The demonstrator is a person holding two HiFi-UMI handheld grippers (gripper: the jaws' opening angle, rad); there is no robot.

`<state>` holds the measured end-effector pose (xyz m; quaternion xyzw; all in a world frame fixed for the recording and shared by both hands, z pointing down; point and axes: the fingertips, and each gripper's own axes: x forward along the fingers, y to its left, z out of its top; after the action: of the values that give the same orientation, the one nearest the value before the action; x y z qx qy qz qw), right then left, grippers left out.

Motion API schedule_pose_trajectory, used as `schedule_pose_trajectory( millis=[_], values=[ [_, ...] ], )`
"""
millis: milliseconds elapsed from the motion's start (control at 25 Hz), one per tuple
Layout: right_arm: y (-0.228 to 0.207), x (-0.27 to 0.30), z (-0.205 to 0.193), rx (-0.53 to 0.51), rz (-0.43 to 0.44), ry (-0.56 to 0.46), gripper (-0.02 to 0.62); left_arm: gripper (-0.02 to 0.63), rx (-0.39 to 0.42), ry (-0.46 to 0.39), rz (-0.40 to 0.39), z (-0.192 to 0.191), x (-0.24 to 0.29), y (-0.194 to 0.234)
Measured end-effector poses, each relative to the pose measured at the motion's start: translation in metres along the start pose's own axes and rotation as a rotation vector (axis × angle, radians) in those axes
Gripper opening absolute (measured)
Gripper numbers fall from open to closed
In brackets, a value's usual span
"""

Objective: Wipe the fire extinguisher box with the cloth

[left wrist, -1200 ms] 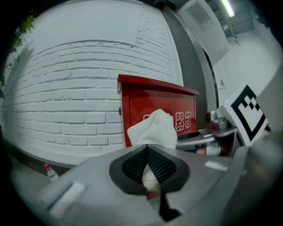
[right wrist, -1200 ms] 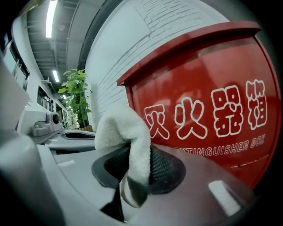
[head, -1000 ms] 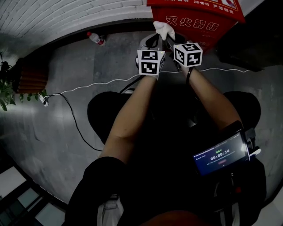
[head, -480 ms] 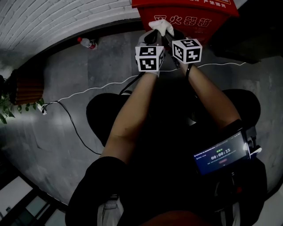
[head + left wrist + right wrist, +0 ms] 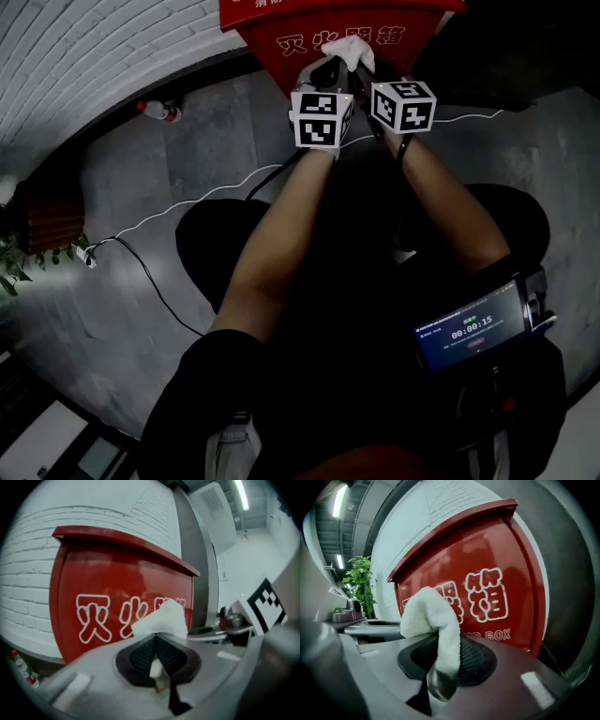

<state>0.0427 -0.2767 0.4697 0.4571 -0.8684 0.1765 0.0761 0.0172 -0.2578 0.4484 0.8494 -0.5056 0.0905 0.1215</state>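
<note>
Grey floor [image 5: 141, 253], white brick wall [image 5: 84, 56], red fire extinguisher box [image 5: 262, 39], white cloth [image 5: 354, 49]

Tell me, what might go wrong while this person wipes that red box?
The left tool pinches only a narrow fold of the white cloth, so rubbing the fire extinguisher box might tug it free. The right tool grips it too; pulling apart could yank it loose.

Head view looks steeply down; both gripper views face forward, close to the fire extinguisher box [image 5: 93, 569], shared by all.
</note>
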Motion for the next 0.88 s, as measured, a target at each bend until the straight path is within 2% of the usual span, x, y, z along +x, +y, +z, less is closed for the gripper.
schedule_pose_trajectory(
  millis=[360,880],
  values=[
    [-0.065,-0.035,0.005,0.042,-0.097,-0.035,0.101,0.0,0.034,-0.008,-0.105,0.005,0.043,-0.059],
    [-0.124,-0.067,0.003,0.063,-0.177,-0.056,0.101,0.0,0.035,-0.004,-0.2,0.002,0.082,-0.112]
  ],
)
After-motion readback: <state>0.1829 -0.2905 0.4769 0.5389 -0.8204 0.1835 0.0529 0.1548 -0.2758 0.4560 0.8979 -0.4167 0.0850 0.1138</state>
